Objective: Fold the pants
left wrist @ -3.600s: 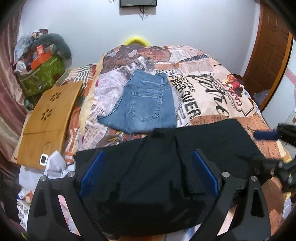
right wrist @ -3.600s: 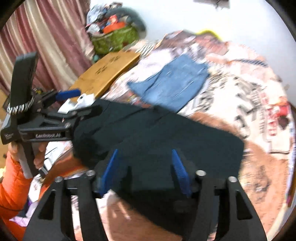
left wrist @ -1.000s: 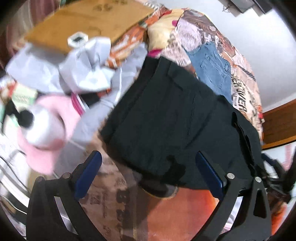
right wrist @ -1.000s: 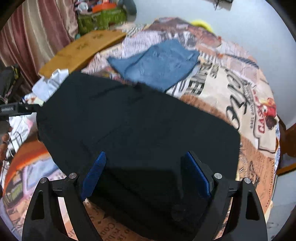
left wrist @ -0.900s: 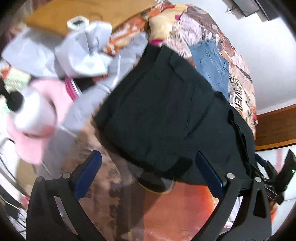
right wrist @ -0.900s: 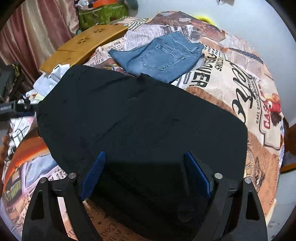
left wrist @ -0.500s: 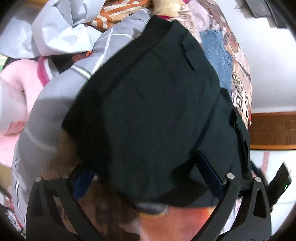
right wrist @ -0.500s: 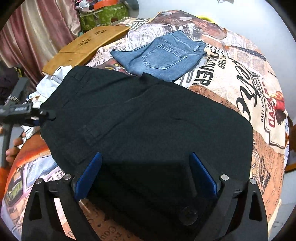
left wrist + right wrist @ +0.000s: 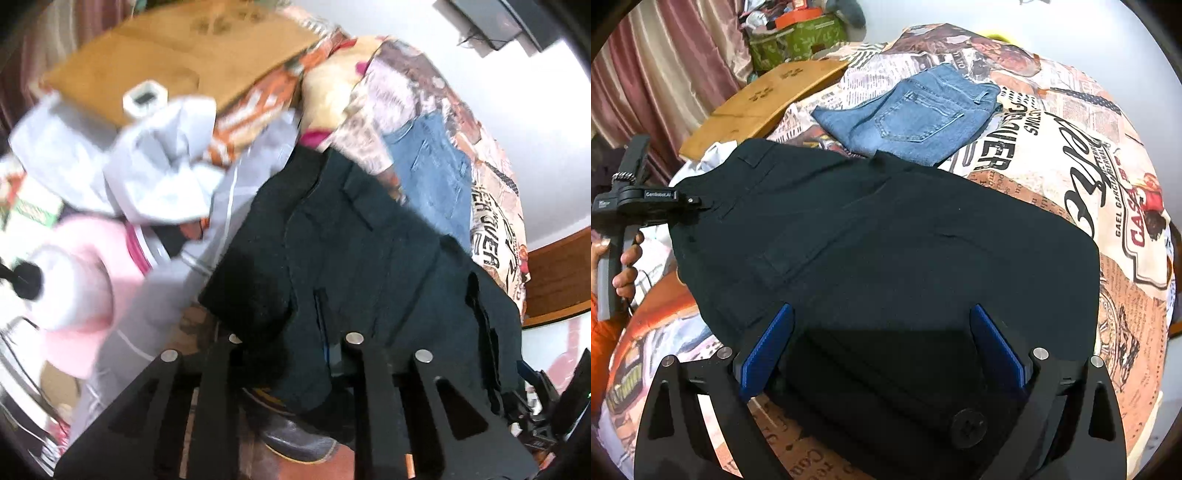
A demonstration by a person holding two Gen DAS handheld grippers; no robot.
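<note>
The black pants [image 9: 886,236] lie spread across the bed, waistband at the left edge. My left gripper [image 9: 291,343] is shut on the pants' waistband edge [image 9: 258,295]; it also shows in the right wrist view [image 9: 690,203] clamped on the left end of the pants. My right gripper [image 9: 882,347] is open, its blue pads [image 9: 768,350] low over the near part of the pants, holding nothing.
Folded blue jeans [image 9: 916,118] lie behind the black pants on the newspaper-print bedsheet [image 9: 1089,177]. A wooden board [image 9: 768,99] lies at the bed's left side. Grey-white cloth [image 9: 166,173] and a pink item [image 9: 81,280] lie off the left edge.
My left gripper has closed on the pants' waistband edge, where it was open a second ago. My right gripper stayed open over the pants and barely moved.
</note>
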